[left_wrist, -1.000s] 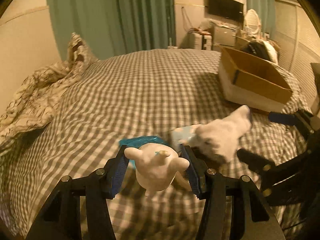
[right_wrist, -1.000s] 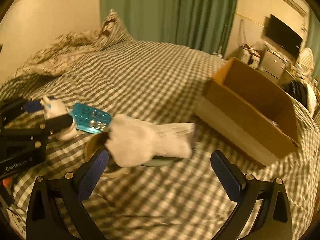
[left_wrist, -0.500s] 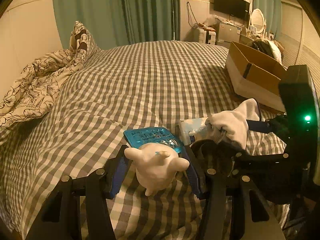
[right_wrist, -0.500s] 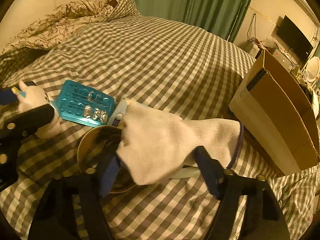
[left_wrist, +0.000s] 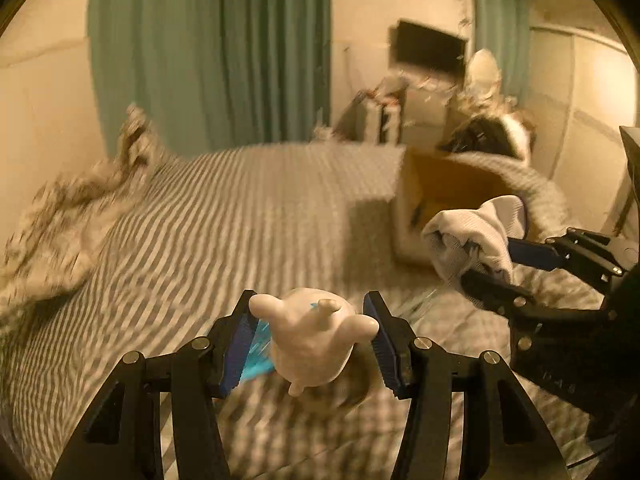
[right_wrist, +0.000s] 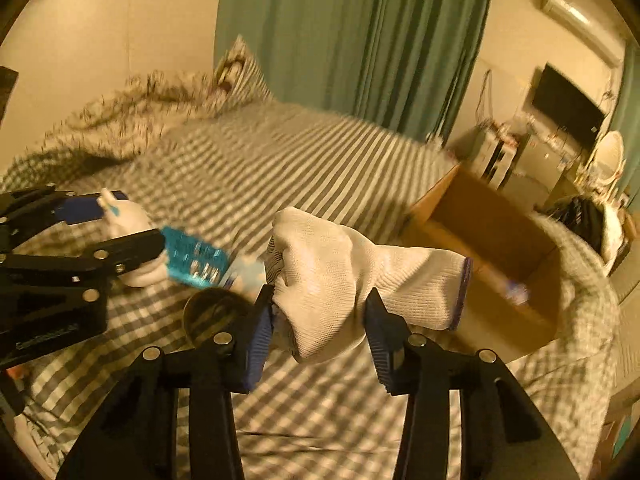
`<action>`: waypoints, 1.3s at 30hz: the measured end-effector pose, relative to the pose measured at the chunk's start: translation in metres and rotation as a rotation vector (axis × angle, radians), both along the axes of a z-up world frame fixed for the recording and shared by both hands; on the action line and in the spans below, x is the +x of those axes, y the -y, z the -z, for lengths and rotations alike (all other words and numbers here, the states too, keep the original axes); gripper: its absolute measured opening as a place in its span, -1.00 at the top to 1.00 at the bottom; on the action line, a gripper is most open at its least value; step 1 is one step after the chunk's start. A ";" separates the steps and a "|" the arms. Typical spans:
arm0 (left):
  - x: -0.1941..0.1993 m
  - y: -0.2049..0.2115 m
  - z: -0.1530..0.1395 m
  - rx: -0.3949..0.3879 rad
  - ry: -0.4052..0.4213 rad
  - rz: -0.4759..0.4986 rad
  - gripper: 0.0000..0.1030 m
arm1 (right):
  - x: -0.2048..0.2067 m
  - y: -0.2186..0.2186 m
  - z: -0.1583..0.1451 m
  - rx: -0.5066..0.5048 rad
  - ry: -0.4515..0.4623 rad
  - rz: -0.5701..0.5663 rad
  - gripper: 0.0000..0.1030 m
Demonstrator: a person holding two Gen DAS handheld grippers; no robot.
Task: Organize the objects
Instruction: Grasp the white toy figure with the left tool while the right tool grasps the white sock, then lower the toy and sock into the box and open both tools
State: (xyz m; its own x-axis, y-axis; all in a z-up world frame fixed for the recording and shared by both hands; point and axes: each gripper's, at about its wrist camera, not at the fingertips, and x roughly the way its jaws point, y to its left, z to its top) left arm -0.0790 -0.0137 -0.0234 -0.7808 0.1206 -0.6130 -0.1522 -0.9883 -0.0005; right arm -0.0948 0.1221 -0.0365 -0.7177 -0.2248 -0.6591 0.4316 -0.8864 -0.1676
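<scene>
My left gripper (left_wrist: 310, 336) is shut on a white toy figure (left_wrist: 314, 340) and holds it above the checkered bed (left_wrist: 240, 216). It also shows at the left of the right wrist view (right_wrist: 116, 236), with the figure (right_wrist: 132, 248) between its fingers. My right gripper (right_wrist: 318, 328) is shut on a white sock (right_wrist: 360, 280), lifted off the bed; the sock also shows in the left wrist view (left_wrist: 476, 236). An open cardboard box (right_wrist: 488, 248) lies on the bed to the right, also in the left wrist view (left_wrist: 440, 188).
A blue pill blister pack (right_wrist: 196, 260), a small white packet (right_wrist: 248, 270) and a round brown bowl (right_wrist: 216, 316) lie on the bed between the grippers. A rumpled patterned blanket (right_wrist: 132, 120) lies at the far left. Green curtains (left_wrist: 216, 56) hang behind.
My right gripper has closed on the sock and lifted it up off the bowl, toward the box. My left gripper has risen with the toy figure. Both views are blurred with motion.
</scene>
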 end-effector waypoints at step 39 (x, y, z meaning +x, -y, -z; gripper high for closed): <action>-0.197 -0.179 0.010 0.008 0.067 0.205 -0.76 | -0.172 -0.197 -0.039 -0.136 -0.050 0.191 -0.45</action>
